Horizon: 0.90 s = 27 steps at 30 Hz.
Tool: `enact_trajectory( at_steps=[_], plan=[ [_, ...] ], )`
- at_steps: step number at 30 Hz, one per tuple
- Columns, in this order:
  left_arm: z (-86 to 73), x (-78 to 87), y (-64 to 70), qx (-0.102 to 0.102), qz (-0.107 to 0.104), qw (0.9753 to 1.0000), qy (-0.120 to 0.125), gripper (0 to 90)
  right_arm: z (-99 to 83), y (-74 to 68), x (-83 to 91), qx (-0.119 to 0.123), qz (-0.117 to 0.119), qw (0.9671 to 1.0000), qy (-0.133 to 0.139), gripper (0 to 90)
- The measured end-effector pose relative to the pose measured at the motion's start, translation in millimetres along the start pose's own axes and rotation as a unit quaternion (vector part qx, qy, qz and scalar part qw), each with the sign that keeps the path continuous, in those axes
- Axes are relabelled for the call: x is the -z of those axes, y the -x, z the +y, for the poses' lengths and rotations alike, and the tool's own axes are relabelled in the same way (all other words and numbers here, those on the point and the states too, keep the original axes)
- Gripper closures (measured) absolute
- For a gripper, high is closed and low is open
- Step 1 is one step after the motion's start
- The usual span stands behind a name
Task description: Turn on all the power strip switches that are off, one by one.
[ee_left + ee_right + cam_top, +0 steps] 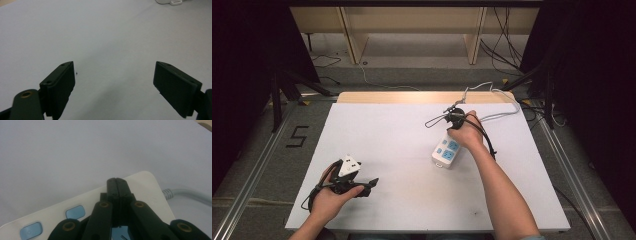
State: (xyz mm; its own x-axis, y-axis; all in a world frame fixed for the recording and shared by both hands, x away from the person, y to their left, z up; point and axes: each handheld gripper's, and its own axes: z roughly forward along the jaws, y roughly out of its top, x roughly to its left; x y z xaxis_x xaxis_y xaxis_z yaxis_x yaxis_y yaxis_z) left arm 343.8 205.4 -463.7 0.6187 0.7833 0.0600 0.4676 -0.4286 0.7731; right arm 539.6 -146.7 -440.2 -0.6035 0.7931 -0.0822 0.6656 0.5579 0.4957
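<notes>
Forearms enter from the near edge of the bench, whose top is covered by a plain white sheet. Near the near-left corner, the person's left hand holds the left gripper low over the sheet, with a white block on top of it. In the left gripper view its two black jaws stand spread wide apart with bare white surface between them and nothing held; a small dark speck lies on the sheet just beside the left jaw.

Further right, past the middle of the bench toward its far-right part, a white power strip with blue sockets lies flat on the sheet, its long side angled toward the far-right corner. A grey cable runs from its far end and loops off over the far edge. The right hand holds the right gripper directly over the strip's far end. In the right gripper view its jaws are pressed together, pinching nothing, their tips above the strip's white top near the cable end, with blue sockets beside them.
</notes>
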Motion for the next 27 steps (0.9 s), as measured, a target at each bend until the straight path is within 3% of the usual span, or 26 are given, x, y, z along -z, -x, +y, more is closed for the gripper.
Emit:
enact_trajectory(
  at_steps=[9,15,19,27],
  plan=[
    [0.1,0.1,0.7,0.001,0.000,1.0000,0.000,17.3,-1.2,0.2,0.0,-0.006,0.002,1.0000,0.002,90.0],
    [0.2,0.2,1.1,0.000,-0.001,1.0000,0.000,17.4,-2.9,4.2,-0.2,-0.024,0.013,0.9996,0.003,90.0],
    [0.2,0.1,0.1,0.002,0.000,1.0000,0.002,17.4,-2.2,1.6,0.0,-0.012,0.004,0.9999,0.001,90.0],
    [0.1,-0.1,-0.2,0.002,0.000,1.0000,0.001,17.5,-3.5,4.9,2.2,-0.005,0.010,0.9999,0.011,90.0]
  ],
)
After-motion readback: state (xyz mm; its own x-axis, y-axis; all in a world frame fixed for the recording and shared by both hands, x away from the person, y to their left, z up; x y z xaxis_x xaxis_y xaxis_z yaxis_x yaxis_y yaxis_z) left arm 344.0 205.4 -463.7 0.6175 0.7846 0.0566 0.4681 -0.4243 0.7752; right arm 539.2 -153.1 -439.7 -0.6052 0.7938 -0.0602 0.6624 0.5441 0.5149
